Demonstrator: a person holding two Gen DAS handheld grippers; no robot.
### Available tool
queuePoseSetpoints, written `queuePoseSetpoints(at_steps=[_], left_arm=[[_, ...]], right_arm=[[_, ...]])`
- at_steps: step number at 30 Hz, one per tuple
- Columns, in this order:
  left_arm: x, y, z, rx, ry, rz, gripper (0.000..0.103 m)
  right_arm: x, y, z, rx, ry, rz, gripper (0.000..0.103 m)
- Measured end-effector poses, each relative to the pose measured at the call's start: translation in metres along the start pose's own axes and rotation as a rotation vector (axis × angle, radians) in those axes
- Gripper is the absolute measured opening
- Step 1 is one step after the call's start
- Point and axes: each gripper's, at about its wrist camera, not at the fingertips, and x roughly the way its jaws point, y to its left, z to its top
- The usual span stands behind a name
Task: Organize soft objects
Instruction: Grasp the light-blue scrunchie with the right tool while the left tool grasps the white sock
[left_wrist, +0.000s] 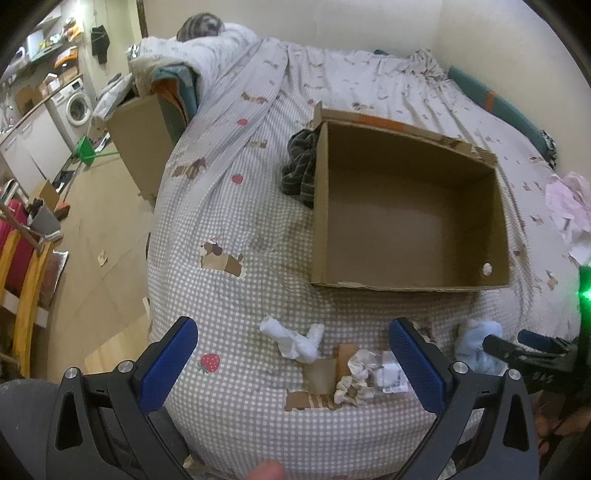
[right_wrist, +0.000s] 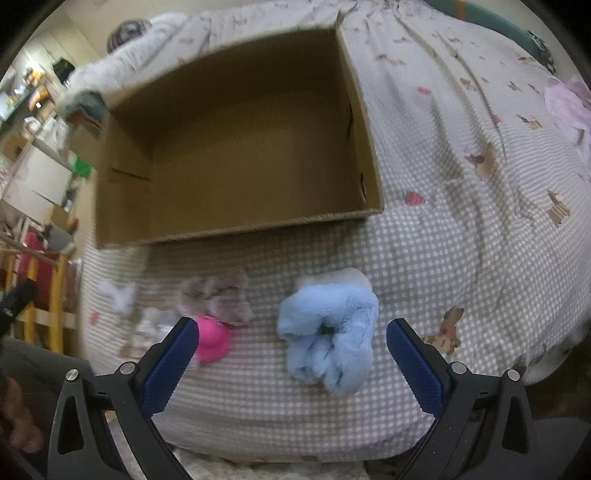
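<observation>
An open, empty cardboard box lies on a checked bedspread. In the left wrist view my left gripper is open above a white sock and a cream scrunchie. In the right wrist view my right gripper is open just in front of a fluffy light-blue item, which lies between the fingers' line. A pink item and a grey fluffy scrunchie lie left of it. The right gripper also shows in the left wrist view beside the blue item.
A dark striped garment lies against the box's left wall. A pink cloth lies at the right of the bed. Piled bedding is at the far end. The bed edge drops to the floor on the left.
</observation>
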Motion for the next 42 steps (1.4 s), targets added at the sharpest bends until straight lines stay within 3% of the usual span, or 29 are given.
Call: queuePoseSetpoints(at_steps=[7, 9, 12, 14, 17, 25, 31, 37, 39, 42], left_arm=[[0.032, 0.010, -0.010, -0.006, 0.057, 0.023, 0.103], [0.040, 0.012, -0.013, -0.021, 0.087, 0.013, 0.103], [0.046, 0.016, -0.016, -0.043, 0.107, 0.004, 0.103], [0.049, 0.018, -0.015, -0.060, 0.111, 0.003, 0.103], [0.053, 0.023, -0.013, -0.091, 0.116, -0.017, 0.103], [0.064, 0.039, -0.006, -0.162, 0.146, -0.017, 0.098], [0.097, 0.022, -0.011, -0.125, 0.244, -0.028, 0.097], [0.135, 0.012, -0.018, -0.125, 0.318, -0.037, 0.064], [0.143, 0.010, -0.021, -0.125, 0.341, -0.055, 0.039], [0.145, 0.008, -0.022, -0.125, 0.335, -0.060, 0.028]], right_arm=[[0.048, 0.007, -0.006, -0.070, 0.064, -0.120, 0.103], [0.059, 0.011, -0.011, -0.098, 0.086, -0.133, 0.096], [0.076, 0.017, -0.018, -0.146, 0.112, -0.162, 0.073], [0.085, 0.020, -0.022, -0.177, 0.122, -0.190, 0.035], [0.085, 0.011, -0.026, -0.132, 0.100, -0.139, 0.019], [0.048, -0.005, -0.038, -0.047, -0.036, 0.032, 0.019], [0.034, -0.003, -0.036, -0.035, -0.069, 0.119, 0.019], [0.014, 0.001, -0.031, -0.047, -0.084, 0.164, 0.019], [0.005, -0.001, -0.024, -0.047, -0.089, 0.176, 0.019], [-0.001, -0.002, -0.022, -0.050, -0.093, 0.188, 0.019]])
